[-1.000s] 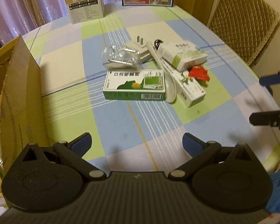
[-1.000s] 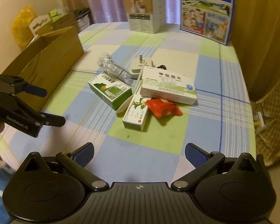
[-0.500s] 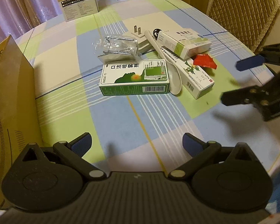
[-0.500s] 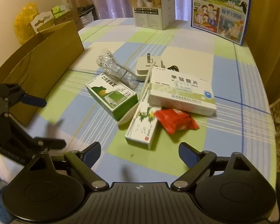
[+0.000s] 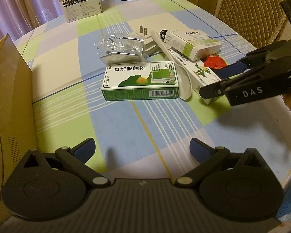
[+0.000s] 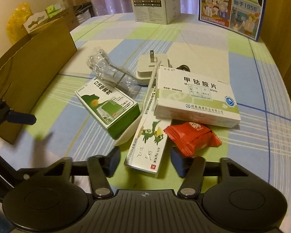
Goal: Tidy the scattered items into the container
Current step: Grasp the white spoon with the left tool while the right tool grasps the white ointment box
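Observation:
A pile lies mid-table: a green-and-white spray box [image 5: 140, 82] [image 6: 108, 106], a long white box with a green bird [image 6: 148, 141] [image 5: 201, 73], a white tablet box [image 6: 196, 99] [image 5: 194, 43], a red packet [image 6: 192, 138] [image 5: 215, 63], a white spoon [image 5: 182, 81], a white plug [image 6: 152, 68] and a clear plastic wrap [image 5: 122, 48]. My right gripper [image 6: 145, 162] is open, its fingertips on either side of the bird box's near end. My left gripper [image 5: 142, 148] is open and empty, short of the spray box. The brown cardboard container [image 5: 7, 106] [image 6: 33, 68] stands at the left.
A white product box [image 5: 81, 2] [image 6: 155, 2] and a blue picture carton [image 6: 232, 5] stand at the far table edge. A quilted chair [image 5: 250, 17] is beyond the right edge. A yellow bag [image 6: 17, 23] lies behind the container.
My right gripper has moved forward and down to the bird box's near end and its jaws have narrowed. My left gripper has edged closer to the spray box.

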The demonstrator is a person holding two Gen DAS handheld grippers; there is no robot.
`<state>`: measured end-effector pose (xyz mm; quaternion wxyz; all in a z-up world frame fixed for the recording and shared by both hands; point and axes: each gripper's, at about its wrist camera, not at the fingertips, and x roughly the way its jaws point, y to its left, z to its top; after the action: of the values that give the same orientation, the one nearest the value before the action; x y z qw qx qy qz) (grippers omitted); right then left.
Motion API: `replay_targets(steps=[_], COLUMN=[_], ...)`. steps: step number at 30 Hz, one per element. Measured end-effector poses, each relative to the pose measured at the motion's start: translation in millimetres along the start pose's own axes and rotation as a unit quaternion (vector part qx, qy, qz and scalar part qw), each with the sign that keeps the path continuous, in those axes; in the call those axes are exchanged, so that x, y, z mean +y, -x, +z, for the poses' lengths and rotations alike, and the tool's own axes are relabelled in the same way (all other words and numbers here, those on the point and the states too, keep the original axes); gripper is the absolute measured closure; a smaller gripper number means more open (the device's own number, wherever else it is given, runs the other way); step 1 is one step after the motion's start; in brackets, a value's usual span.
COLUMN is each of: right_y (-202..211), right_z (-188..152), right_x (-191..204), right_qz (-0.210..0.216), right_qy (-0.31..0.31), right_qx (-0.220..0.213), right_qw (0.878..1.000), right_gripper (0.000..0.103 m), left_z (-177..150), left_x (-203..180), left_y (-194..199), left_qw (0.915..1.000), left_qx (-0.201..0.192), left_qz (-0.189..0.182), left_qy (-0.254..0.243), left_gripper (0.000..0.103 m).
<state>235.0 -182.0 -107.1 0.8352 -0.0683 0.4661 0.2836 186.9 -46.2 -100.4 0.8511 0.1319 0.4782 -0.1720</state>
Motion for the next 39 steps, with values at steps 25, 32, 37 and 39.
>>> replay_targets(steps=[25, 32, 37, 39], right_y=[32, 32, 32, 32], right_z=[-43, -47, -48, -47], right_x=[-10, -21, -23, -22], right_qz=[0.006, -0.007, 0.002, 0.004], right_qy=[0.072, 0.063, 0.054, 0.052], right_qx=[0.046, 0.036, 0.030, 0.027], right_qw=[0.996, 0.997, 0.998, 0.998], right_gripper=[0.066, 0.056, 0.054, 0.053], left_z=[6, 14, 19, 20], left_x=[-29, -41, -45, -44], left_y=[-8, -21, -32, -33], left_qw=[0.9983, 0.9976, 0.9981, 0.9985], left_qx=[0.005, 0.010, 0.015, 0.011], left_qz=[-0.051, -0.069, -0.059, -0.051], left_qy=[-0.026, -0.006, 0.007, 0.014], left_gripper=[0.038, 0.040, 0.044, 0.047])
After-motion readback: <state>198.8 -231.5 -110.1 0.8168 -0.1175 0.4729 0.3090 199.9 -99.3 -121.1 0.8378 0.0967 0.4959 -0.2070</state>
